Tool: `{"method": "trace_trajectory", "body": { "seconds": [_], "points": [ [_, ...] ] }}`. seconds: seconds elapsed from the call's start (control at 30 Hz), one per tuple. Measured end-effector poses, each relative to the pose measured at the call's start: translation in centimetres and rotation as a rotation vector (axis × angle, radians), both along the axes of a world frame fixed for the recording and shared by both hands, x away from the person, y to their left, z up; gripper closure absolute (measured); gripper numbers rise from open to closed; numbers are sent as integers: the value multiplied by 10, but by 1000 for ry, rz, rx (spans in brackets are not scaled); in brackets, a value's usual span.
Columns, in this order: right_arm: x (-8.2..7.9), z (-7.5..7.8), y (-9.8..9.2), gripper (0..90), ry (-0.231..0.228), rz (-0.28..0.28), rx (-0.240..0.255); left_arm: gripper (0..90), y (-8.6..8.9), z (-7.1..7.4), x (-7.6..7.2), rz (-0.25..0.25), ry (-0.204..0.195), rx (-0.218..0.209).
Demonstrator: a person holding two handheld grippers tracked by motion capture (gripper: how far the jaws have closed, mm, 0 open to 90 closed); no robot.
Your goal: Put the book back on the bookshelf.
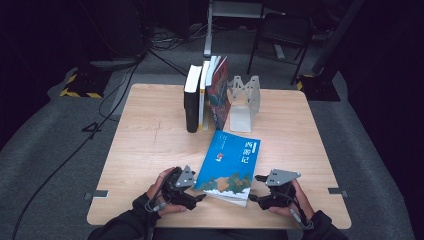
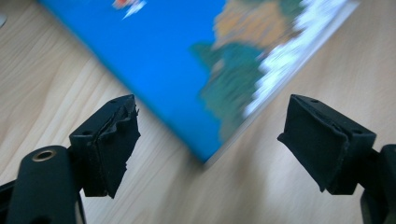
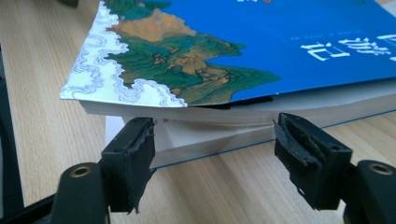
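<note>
Grippers first: the left gripper (image 1: 201, 197), a black two-jaw tool topped by a grey three-cornered plate, lies low over the near edge of the table, held in the person's left hand (image 1: 160, 192). In the left gripper view its jaws stand wide apart with nothing between the pads; the near corner of the book points into the gap but stops short of it, touching neither pad. The right gripper (image 1: 254, 188), of the same build, is held in the person's right hand (image 1: 295, 200) at the book's other side. In the right gripper view its jaws are also spread, level with the page edges at the book's near right corner; the left pad sits just against the lower pages, the right pad stands clear, and nothing is clamped.

Between the two tools lies the blue paperback book with a painted landscape and white cloud border on its cover (image 1: 229, 165), flat on the light wooden table (image 1: 150, 145) and turned slightly askew. Its front cover lifts a little from the page block at the near corner, as the right gripper view shows.

Farther back, a row of upright books (image 1: 204, 95) stands at the far edge, leaning against a grey perforated metal bookend (image 1: 244, 100) to their right.
</note>
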State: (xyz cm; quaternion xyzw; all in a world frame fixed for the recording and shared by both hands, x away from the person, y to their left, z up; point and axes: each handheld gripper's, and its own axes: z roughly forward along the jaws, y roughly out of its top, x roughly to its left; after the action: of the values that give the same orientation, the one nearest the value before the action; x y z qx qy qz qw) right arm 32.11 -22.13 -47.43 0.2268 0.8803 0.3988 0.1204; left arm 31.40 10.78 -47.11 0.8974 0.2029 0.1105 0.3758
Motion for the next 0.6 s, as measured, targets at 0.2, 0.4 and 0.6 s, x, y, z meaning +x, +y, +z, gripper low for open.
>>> {"method": "trace_trajectory", "body": {
  "seconds": [0.2, 0.4, 0.6],
  "points": [
    [2, 8, 3, 276, -26, -16, 40, 197, -37, 0, -10, -61, -12, 46],
    [7, 19, 7, 276, -59, -29, 87, 216, -60, -1, -9, -51, -26, 43],
    [14, 26, 15, 276, -86, -37, 115, 240, -71, -2, -3, 4, -36, 51]
  ]
}}
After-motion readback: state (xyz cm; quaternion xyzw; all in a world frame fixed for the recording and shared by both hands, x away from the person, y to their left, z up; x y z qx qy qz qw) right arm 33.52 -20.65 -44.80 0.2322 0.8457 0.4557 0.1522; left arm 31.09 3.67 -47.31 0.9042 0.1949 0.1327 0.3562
